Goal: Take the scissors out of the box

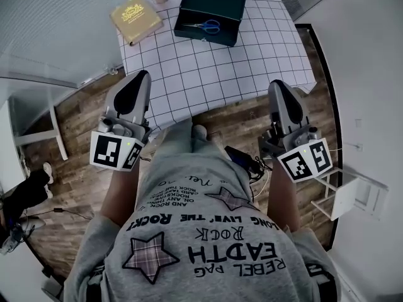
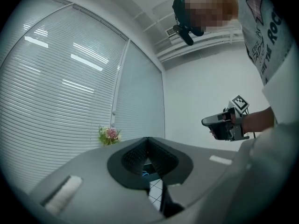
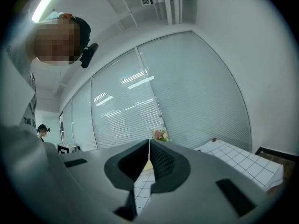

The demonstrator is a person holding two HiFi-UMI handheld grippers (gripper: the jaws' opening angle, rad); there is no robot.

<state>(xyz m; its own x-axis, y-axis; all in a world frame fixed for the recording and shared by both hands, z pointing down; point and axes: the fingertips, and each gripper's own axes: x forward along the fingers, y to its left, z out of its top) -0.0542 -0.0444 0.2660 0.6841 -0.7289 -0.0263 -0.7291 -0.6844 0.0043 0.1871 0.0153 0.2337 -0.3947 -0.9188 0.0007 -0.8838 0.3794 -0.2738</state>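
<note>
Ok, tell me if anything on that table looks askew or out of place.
Nothing spilled or damaged. The yellow book lies skewed to the grid at the table's far left corner, seemingly overhanging the edge. The scissors lie in the open box.

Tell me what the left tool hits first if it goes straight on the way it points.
Probably the dark green box, which shows straight ahead of the left tool, across the checked tablecloth. Height is unclear; it might pass over.
</note>
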